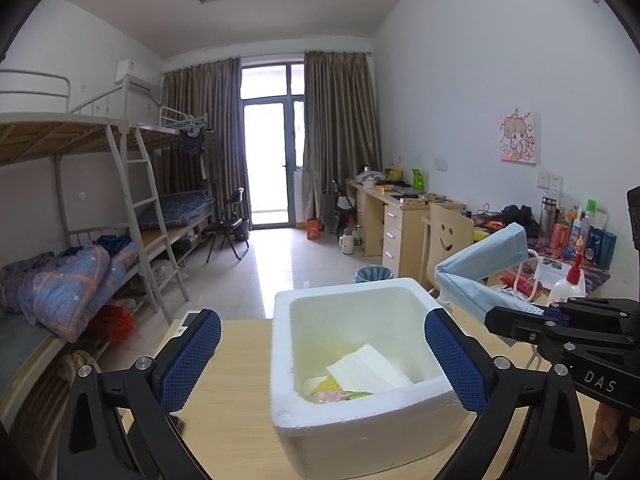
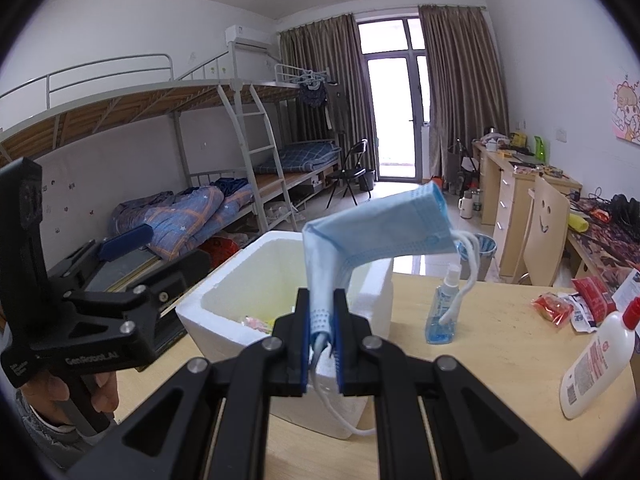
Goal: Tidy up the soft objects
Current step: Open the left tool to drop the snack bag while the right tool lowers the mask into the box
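A white foam box (image 1: 360, 412) stands on the wooden table (image 1: 232, 432); inside lie a white folded cloth (image 1: 368, 368) and some yellow and pink soft items. My left gripper (image 1: 322, 360) is open, its blue pads either side of the box. My right gripper (image 2: 322, 316) is shut on a light blue face mask (image 2: 380, 228), held up just above the box's right rim (image 2: 376, 280). The mask (image 1: 480, 264) and right gripper (image 1: 516, 318) also show in the left wrist view, right of the box.
On the table right of the box stand a small blue sanitizer bottle (image 2: 442, 308), a white lotion bottle (image 2: 596, 356) lying tilted, and red snack packets (image 2: 568, 300). A chair with a smiley face (image 2: 548, 232) and cluttered desks stand beyond. Bunk beds (image 2: 200, 208) line the left.
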The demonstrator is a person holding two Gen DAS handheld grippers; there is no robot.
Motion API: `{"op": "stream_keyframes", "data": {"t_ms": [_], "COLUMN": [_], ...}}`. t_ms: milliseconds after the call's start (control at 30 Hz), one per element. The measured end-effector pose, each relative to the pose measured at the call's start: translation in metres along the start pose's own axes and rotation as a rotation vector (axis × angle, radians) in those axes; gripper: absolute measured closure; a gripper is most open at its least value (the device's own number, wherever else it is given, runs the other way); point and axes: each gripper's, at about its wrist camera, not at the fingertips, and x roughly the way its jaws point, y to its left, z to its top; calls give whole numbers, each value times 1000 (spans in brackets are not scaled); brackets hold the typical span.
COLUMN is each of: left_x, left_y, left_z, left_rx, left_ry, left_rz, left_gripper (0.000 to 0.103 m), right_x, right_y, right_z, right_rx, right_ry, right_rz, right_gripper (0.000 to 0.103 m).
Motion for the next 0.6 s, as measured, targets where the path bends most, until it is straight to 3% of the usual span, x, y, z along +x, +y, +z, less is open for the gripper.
{"op": "stream_keyframes", "data": {"t_ms": [600], "left_x": [-12], "left_y": [34], "left_z": [-14], "left_rx": [-18], "left_ry": [-15], "left_rz": [57], "left_gripper": [1], "right_x": [33], "right_y": [29], "right_z": [5], "right_rx": [-37], "right_ry": [42], "right_rz": [43], "right_gripper": [90]}}
